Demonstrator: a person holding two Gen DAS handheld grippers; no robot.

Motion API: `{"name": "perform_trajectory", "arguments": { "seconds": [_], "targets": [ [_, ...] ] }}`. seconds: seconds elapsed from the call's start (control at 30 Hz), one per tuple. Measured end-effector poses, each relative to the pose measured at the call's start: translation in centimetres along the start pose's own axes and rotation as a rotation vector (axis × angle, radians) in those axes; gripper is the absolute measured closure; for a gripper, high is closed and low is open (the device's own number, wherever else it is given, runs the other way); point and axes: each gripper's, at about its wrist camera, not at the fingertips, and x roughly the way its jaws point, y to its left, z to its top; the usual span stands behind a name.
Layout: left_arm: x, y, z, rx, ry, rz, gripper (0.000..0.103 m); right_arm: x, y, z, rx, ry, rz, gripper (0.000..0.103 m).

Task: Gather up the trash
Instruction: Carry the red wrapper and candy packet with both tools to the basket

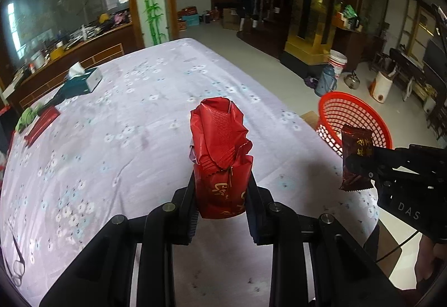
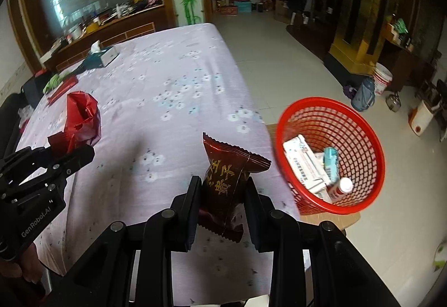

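While the left wrist view is looking out over the table (image 1: 139, 117), the left gripper (image 1: 222, 195) is pinching a crumpled red wrapper (image 1: 220, 147) between its 2 fingers, which are closing snugly on its lower part. To the right of it, the right gripper (image 1: 363, 167) is gripping a dark brown snack packet (image 1: 356, 159), and the red basket (image 1: 371, 122) is sitting just beyond that packet, off the table edge and lower than the tabletop.

Seen from the right wrist view, the right gripper (image 2: 223, 195) is clamping the brown packet (image 2: 226, 178) upright, its 2 fingers nearly closed on the packet's sides. The basket (image 2: 282, 122) is standing close on the right of the packet, already holding about 3 pieces of rubbish: a white carton, a teal pack and a small bottle. Well left of the basket, the left gripper (image 2: 69, 156) is carrying the red wrapper (image 2: 82, 117) above the table (image 2: 167, 69).

Judging by this, collecting is well underway: both held pieces are awaiting a drop into the basket. Items at the table's far corner, farthest from the basket, may or may not count as trash.
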Motion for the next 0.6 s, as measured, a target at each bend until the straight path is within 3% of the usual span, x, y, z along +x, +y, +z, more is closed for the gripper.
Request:
{"name": "perform_trajectory", "arguments": {
  "seconds": [0.33,0.6],
  "targets": [
    [1.0,-4.2,1.8,0.091,-0.001,-0.058,0.076,-0.7,-4.8,0.0,0.107,-0.016,-0.026,0.071],
    [2.8,-9.4,4.9,0.179,0.008,-0.188,0.076,-1.9,-12.7,1.2,0.272,-0.052,-0.036,0.071]
  ]
}}
